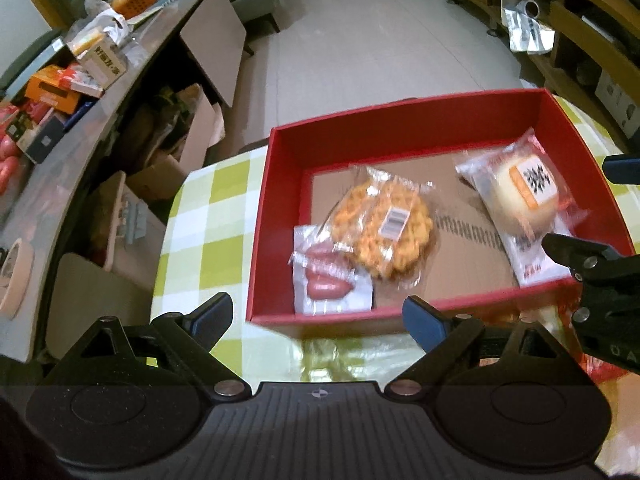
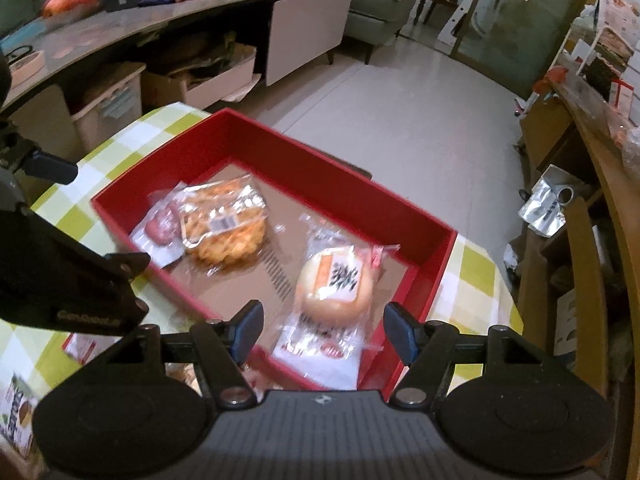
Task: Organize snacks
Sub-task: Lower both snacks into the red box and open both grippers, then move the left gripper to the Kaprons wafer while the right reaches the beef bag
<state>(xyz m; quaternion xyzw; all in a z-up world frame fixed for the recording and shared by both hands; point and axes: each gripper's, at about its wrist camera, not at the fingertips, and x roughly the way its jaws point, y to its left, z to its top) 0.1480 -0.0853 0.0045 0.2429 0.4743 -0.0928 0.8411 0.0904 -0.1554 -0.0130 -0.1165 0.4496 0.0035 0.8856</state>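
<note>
Two hand-held grippers tilt steeply down over a red box [image 1: 400, 128] on a green-and-white checked tablecloth [image 1: 200, 216]. The left gripper [image 1: 318, 322] fills the bottom of its own view, jaws spread wide with nothing between them, above the box's near wall. The right gripper [image 2: 322, 330] sits low in its view, jaws apart and empty, with the bun packet lying below the gap. Three snacks lie in the box: one waffle-like pastry packet [image 1: 384, 226] at centre, overlapping one sausage packet [image 1: 328, 276] at lower left, and one round bun packet [image 1: 524, 196] well apart at the right. The frames are slightly blurred.
</note>
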